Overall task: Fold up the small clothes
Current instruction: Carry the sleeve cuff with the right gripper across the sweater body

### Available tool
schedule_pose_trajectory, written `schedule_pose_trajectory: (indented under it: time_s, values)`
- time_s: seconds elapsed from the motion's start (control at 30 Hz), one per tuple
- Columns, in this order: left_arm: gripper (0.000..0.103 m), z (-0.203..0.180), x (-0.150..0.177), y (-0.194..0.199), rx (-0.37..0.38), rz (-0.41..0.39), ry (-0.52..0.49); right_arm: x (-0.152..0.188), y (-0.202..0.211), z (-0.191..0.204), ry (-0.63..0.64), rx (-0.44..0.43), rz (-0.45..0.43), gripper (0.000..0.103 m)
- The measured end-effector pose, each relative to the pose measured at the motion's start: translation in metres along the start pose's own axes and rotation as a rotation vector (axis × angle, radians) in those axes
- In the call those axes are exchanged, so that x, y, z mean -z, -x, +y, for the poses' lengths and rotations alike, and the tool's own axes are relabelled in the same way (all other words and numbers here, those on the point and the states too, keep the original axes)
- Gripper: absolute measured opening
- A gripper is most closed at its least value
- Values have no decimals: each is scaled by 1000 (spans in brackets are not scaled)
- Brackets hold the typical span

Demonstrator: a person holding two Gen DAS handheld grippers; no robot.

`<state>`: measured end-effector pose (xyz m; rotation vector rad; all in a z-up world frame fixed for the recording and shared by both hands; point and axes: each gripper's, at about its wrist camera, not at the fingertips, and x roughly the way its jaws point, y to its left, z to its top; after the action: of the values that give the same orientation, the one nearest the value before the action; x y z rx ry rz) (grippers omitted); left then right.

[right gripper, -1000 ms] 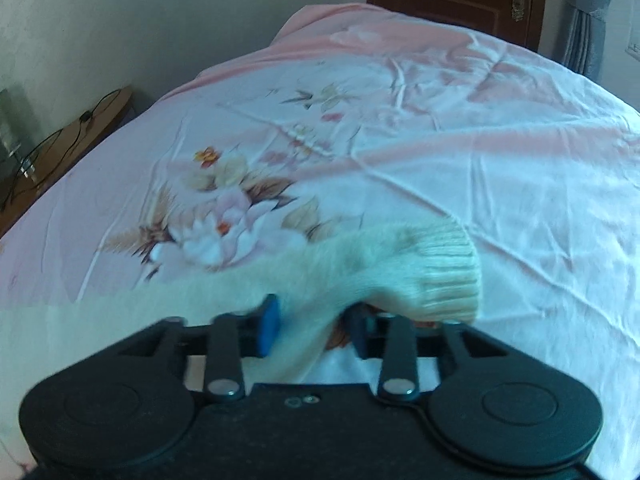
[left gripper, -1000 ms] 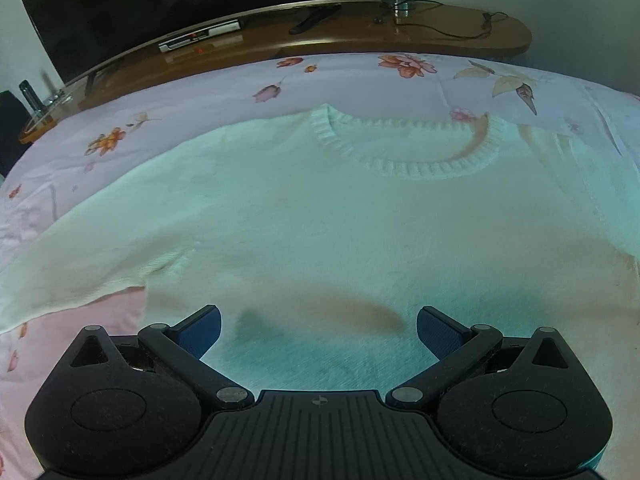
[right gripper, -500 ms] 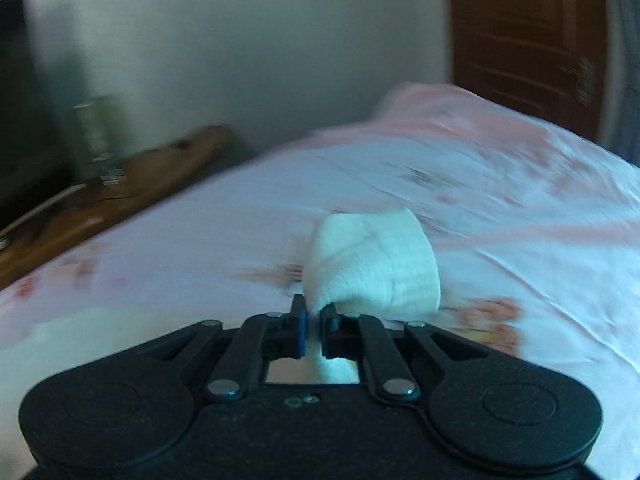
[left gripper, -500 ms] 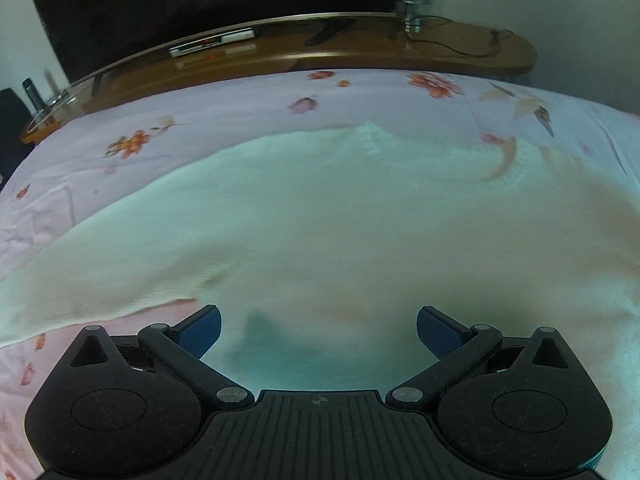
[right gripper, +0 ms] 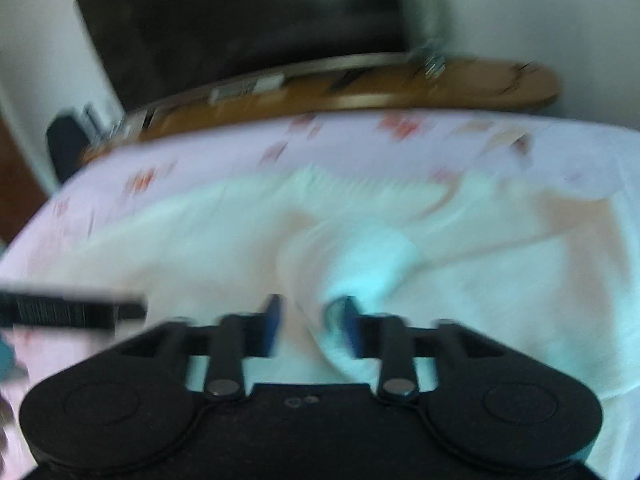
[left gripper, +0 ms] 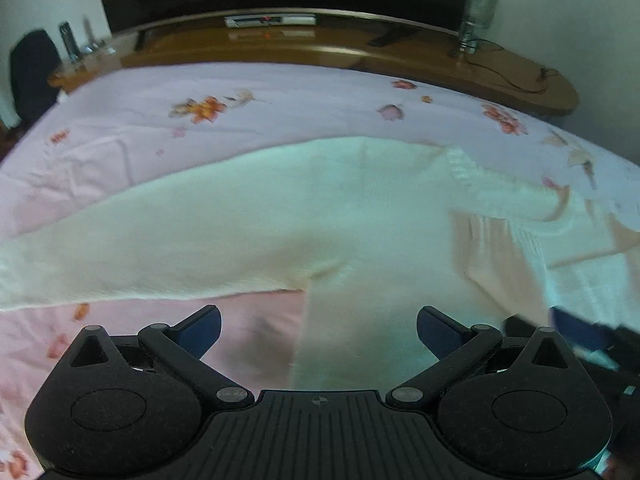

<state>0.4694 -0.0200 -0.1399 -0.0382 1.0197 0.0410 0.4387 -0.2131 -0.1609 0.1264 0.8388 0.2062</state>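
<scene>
A: Right wrist view: what changed?
B: The right tool (right gripper: 308, 322), formerly clenched on the sleeve cuff, has just been opening; the cuff lies loose between its jaws, over the white knitted sweater (right gripper: 460, 280) mid-bed.
A: The left tool (left gripper: 319, 330)?
B: Released, empty, above the sweater's near edge. Sleeve fold likely done.

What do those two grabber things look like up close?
Both the left gripper and the right gripper are matte black plastic with two round lobes, silver pivot screws and blue fingertip pads. The left one has a ribbed middle plate. No sleeves or cables show.
</scene>
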Motion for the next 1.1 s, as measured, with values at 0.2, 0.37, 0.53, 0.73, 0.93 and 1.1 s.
schedule_pose_trajectory:
  time_s: [0.2,0.37,0.53,0.73,0.93,1.1]
  values:
    - [103,-27,7,-4,104,28,-26,7,38,-35,-61,8,-52,49]
    - [103,-27,3,-3,64,43,12,1,24,-59,-203,-68,20,51]
    - [103,-2,6,4,-44,10,18,-12,-1,-29,-261,-208,39,52]
    - [103,11,17,6,-22,35,32,-4,25,-3,-210,-334,48,53]
    - [103,-3,31,4,195,101,130,9,59,-35,-131,-64,-50,55]
    - [103,-19,45,-6,310,148,240,32,91,-66,-78,189,-96,59]
